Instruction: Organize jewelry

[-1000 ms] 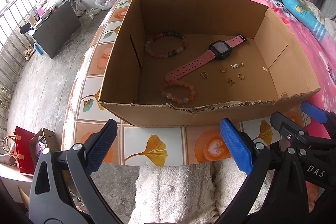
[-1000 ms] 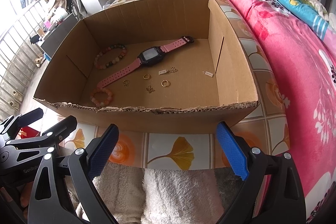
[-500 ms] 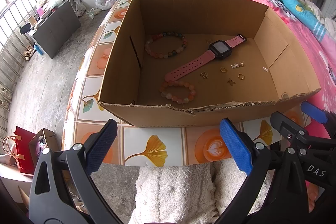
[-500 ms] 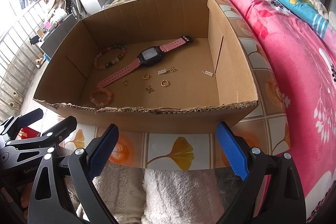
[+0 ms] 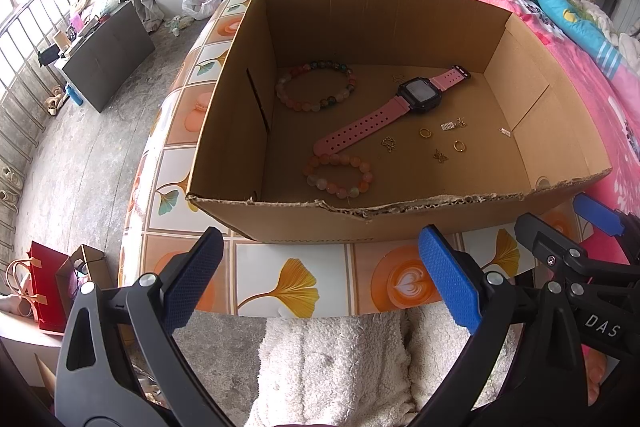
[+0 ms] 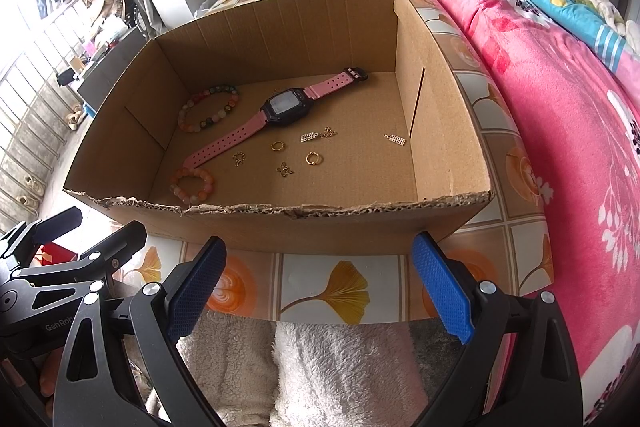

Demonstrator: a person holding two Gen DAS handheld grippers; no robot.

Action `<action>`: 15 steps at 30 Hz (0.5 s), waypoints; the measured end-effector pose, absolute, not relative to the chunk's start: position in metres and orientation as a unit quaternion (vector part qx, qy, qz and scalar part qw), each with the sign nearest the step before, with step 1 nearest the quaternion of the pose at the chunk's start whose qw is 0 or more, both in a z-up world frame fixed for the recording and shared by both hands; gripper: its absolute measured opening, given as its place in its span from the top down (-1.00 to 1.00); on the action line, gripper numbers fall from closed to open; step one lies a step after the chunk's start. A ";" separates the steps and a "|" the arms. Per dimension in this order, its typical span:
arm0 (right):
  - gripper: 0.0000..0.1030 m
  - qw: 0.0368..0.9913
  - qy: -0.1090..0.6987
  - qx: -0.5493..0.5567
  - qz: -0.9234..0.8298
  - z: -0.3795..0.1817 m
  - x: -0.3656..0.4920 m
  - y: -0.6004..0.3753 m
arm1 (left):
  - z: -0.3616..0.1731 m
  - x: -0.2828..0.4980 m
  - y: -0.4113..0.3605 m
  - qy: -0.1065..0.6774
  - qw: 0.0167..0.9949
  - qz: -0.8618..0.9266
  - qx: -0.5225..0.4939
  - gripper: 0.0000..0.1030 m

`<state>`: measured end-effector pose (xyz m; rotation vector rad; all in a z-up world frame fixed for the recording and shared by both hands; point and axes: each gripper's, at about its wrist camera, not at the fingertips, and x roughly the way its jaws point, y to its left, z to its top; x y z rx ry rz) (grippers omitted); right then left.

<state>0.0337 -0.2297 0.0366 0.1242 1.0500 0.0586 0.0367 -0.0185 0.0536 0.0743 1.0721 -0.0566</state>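
Left gripper (image 5: 320, 271): jaws spread wide and empty, hovering short of the box's near wall, at 6 o'clock of the box.
Right gripper (image 6: 320, 279): jaws likewise wide apart with nothing between them, beside the left one, also outside the box.
Cardboard box (image 5: 400, 223): open-topped, on the tiled tabletop (image 5: 296, 283); all the jewelry lies loose on its floor.
Pink watch (image 6: 276, 119): runs diagonally from the 12 o'clock wall toward 7 o'clock. The strap looks rubbery and limp, the black case stiff. Best taken across the case or the strap right next to it; it should be the heaviest piece, yet still light.
Large bead bracelet (image 6: 209, 108): at 10 o'clock of the floor, apart from the watch. Round, glossy beads, probably on elastic, so likely slick; pinch across one side of the loop.
Small bead bracelet (image 6: 192, 184): at 7 o'clock, touching the strap tip; lifting it may drag the strap.
Gold rings (image 6: 277, 146): two, right of the strap, flat on the cardboard. Tiny, hard and thin, so apt to slip from the pads.
Butterfly charm (image 6: 285, 169): between the rings, flat and delicate.
Bar pendant (image 6: 395, 139): alone at 3 o'clock, near the slit in the right wall.
Edges: the near wall is torn and ragged, so the jaws should go over it and descend from above.
Open room: bare floor at 4 to 5 o'clock and along the right wall; the bed (image 6: 560, 107) presses in on the right.
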 end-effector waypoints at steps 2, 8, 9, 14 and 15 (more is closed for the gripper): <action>-0.78 0.863 0.501 0.059 0.028 0.037 0.034 -0.230 | 0.054 0.037 -0.018 0.511 0.859 -0.027 0.035 -0.83; -0.78 0.863 0.501 0.060 0.028 0.036 0.034 -0.230 | 0.054 0.037 -0.018 0.510 0.859 -0.027 0.035 -0.83; -0.78 0.863 0.501 0.060 0.028 0.036 0.034 -0.230 | 0.054 0.037 -0.018 0.511 0.859 -0.027 0.035 -0.83; -0.78 0.863 0.501 0.061 0.027 0.036 0.034 -0.230 | 0.054 0.037 -0.018 0.510 0.859 -0.027 0.036 -0.83; -0.78 0.863 0.501 0.061 0.027 0.035 0.033 -0.229 | 0.054 0.037 -0.018 0.511 0.859 -0.027 0.036 -0.83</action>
